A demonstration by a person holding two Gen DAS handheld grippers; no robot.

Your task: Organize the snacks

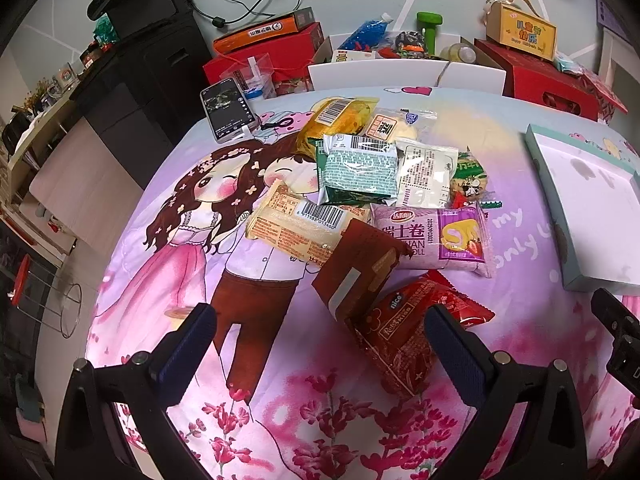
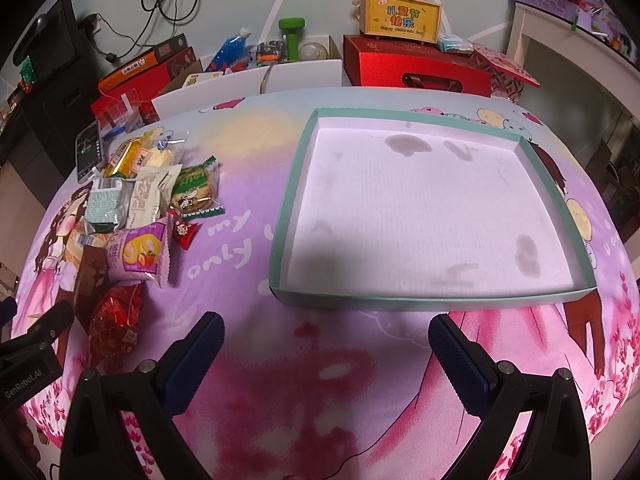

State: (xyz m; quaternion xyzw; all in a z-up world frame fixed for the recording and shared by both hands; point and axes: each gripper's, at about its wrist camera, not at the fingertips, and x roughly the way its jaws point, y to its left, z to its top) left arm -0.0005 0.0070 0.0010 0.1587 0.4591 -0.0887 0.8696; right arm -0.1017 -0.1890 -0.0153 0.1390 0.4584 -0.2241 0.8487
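A heap of snack packets lies on the cartoon-print cloth: a red packet (image 1: pixel 404 332) nearest, a brown packet (image 1: pixel 356 268), a purple Swiss roll packet (image 1: pixel 432 236), a yellow barcode packet (image 1: pixel 300 224) and a green packet (image 1: pixel 356 168). My left gripper (image 1: pixel 320 352) is open just short of the red packet, nothing between its fingers. A shallow teal-rimmed tray (image 2: pixel 292 200) with a white floor sits empty in the right wrist view. My right gripper (image 2: pixel 326 364) is open in front of the tray's near wall. The same heap (image 2: pixel 136 216) lies to its left.
A phone (image 1: pixel 228 110) lies at the cloth's far left corner. Red gift boxes (image 2: pixel 416 66), a yellow carry box (image 2: pixel 400 14), a green dumbbell (image 1: pixel 430 28) and white chair backs (image 1: pixel 404 74) line the far edge. The left gripper's body (image 2: pixel 28 352) shows at the right view's left edge.
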